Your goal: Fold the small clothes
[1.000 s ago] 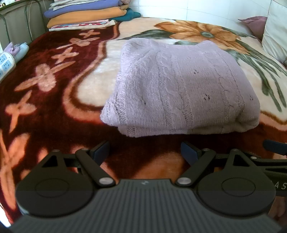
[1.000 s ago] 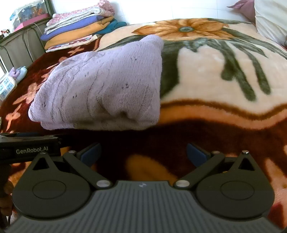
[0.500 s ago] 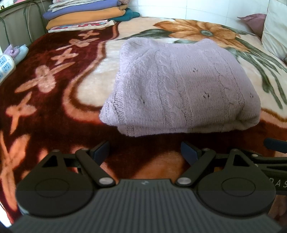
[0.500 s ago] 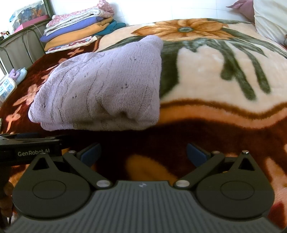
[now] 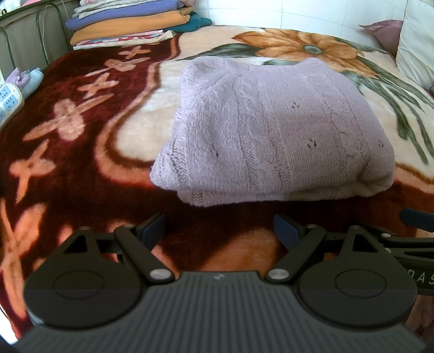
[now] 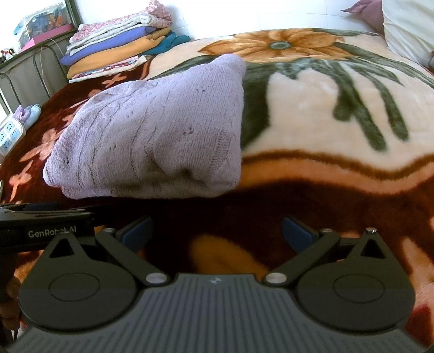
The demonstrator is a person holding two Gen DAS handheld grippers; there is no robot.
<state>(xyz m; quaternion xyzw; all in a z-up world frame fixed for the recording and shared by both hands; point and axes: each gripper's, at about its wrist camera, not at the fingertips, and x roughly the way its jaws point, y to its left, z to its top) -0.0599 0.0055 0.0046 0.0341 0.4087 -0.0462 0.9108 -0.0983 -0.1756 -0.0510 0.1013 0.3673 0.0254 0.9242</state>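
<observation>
A floral plush blanket [image 5: 81, 168] covers the bed under white tiled walls. The left gripper [image 5: 219, 230] hovers with jaws spread wide and empty, just short of the lilac knit sweater [image 5: 271, 141]; the right gripper [image 6: 217, 233], likewise released and holding nothing, sits off the sweater's near right corner. The sweater lies as a compact folded bundle mid-blanket. Beyond the sweater, a stack of folded clothes [image 5: 130, 24] rests at the far corner. Folding looks complete; the next move likely calls for lifting the sweater onto that stack.
</observation>
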